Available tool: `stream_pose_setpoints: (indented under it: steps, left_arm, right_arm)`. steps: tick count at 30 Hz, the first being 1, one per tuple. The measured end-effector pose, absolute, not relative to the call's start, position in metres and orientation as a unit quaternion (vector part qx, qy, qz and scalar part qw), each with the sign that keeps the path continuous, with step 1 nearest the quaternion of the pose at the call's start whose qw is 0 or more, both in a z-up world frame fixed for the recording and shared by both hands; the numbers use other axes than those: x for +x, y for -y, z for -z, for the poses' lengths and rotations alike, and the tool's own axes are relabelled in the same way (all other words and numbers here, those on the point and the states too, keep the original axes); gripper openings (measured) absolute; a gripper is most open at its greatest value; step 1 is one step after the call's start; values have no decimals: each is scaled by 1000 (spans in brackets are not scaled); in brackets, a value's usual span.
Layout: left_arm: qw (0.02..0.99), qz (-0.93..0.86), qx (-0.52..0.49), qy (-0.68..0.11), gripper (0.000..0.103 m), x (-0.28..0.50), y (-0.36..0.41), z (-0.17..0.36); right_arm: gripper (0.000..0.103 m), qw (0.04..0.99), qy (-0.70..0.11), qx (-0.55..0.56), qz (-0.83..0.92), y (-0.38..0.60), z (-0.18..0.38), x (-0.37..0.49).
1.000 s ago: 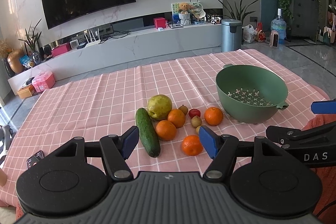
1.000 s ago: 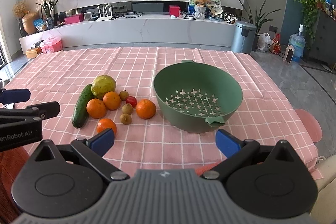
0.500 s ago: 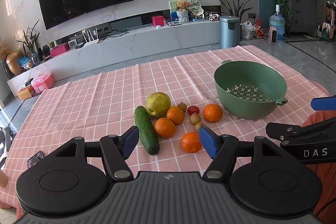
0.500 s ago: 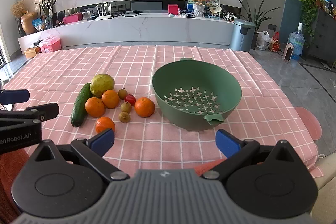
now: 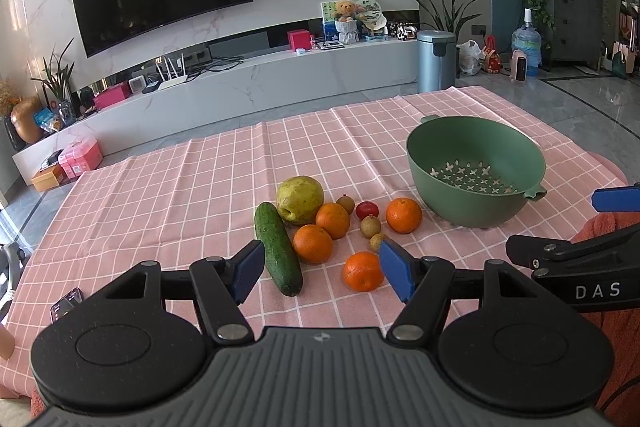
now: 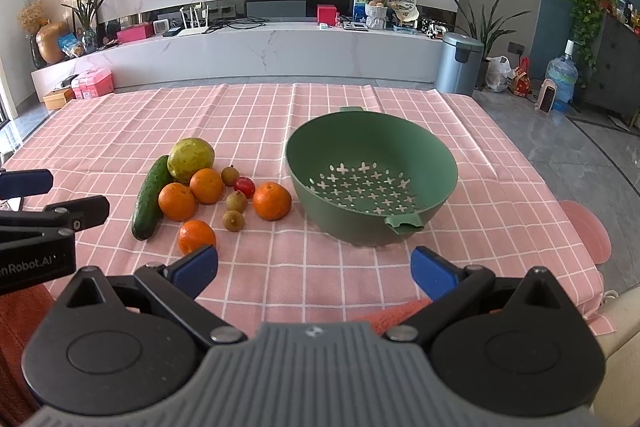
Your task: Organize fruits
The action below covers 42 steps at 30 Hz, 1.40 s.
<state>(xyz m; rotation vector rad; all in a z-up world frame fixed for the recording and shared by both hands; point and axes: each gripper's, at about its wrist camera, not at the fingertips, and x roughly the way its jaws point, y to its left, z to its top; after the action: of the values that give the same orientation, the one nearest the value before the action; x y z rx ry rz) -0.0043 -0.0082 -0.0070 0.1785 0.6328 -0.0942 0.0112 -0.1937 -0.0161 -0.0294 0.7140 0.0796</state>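
A cluster of fruit lies on the pink checked tablecloth: a cucumber, a yellow-green pear, several oranges, the nearest orange, a small red fruit and small brown fruits. An empty green colander bowl stands to their right; it also shows in the right wrist view. My left gripper is open and empty, just short of the fruit. My right gripper is open and empty, in front of the bowl.
A phone lies at the table's near left edge. A pink stool stands beside the table's right edge. Beyond the table are a white TV bench and a grey bin.
Both grippers have shifted slightly, so the fruit and bowl sit a little higher in each view. Nothing on the table has moved.
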Motion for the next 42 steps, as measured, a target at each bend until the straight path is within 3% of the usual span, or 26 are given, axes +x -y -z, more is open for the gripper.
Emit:
stream_pose_setpoints:
  steps: [23, 28, 36, 42]
  left_arm:
    - [943, 53, 87, -318, 78, -4, 9, 7]
    - [938, 58, 82, -333, 67, 6, 2, 6]
    - [925, 35, 22, -377, 65, 41, -30, 6]
    - [905, 36, -26, -423, 57, 77, -54, 21]
  right_arm:
    - [98, 934, -356, -11, -39, 194, 19, 16]
    - [98, 934, -352, -4, -63, 193, 22, 22]
    - [98, 932, -347, 10, -108, 187, 29, 49]
    - [78, 917, -364, -5, -161, 166, 42, 78]
